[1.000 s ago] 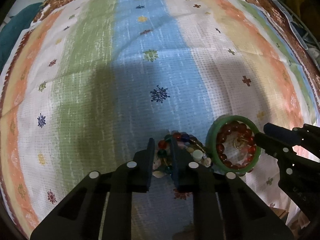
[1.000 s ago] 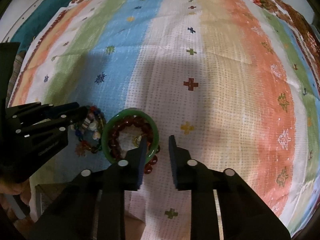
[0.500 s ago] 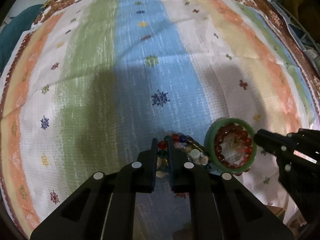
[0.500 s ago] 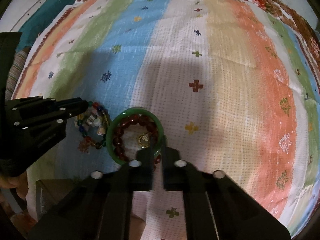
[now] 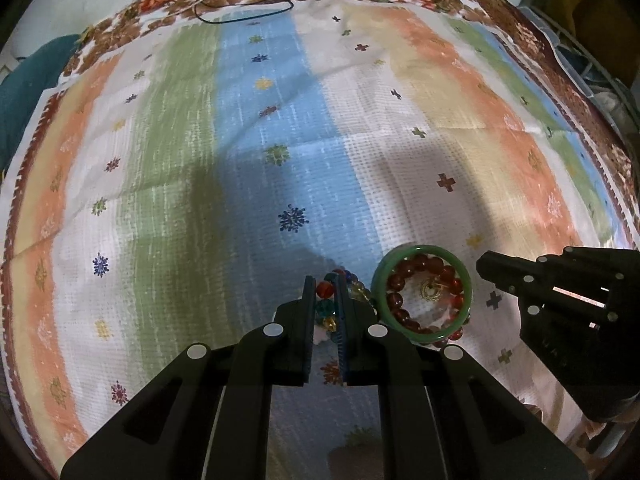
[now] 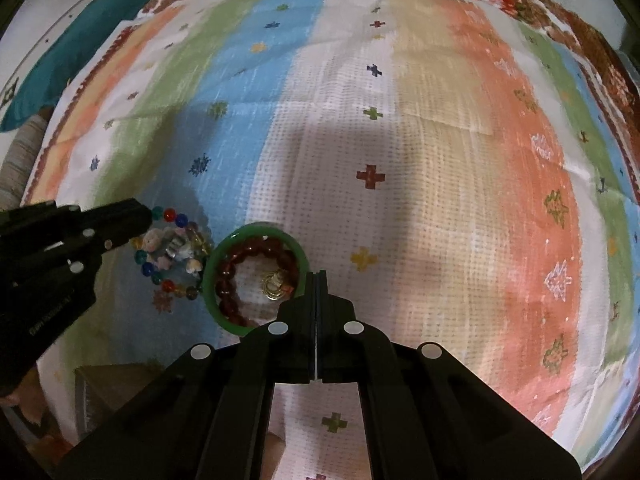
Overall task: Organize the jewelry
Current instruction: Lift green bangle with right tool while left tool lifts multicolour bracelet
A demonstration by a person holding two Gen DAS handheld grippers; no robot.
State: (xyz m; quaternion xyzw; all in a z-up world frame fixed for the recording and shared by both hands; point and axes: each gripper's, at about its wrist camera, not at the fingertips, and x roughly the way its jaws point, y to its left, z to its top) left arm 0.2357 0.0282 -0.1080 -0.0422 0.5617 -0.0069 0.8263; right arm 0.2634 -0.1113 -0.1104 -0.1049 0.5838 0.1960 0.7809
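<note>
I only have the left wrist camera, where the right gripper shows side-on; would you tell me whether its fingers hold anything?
Observer: No. In the right wrist view the right gripper is shut with nothing between its fingers, just beside the green bangle.
Operator: Thank you. The left gripper hides most of the colourful bead bracelet from me; how does the rest lie?
Observer: It forms a full loop left of the bangle, with pale charms bunched inside it.

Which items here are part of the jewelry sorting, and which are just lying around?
Job:
multicoloured bead bracelet, in left claw
green bangle
dark red bead bracelet
gold ring
right claw, shut

Lying about:
striped cloth
black cord
teal fabric
</note>
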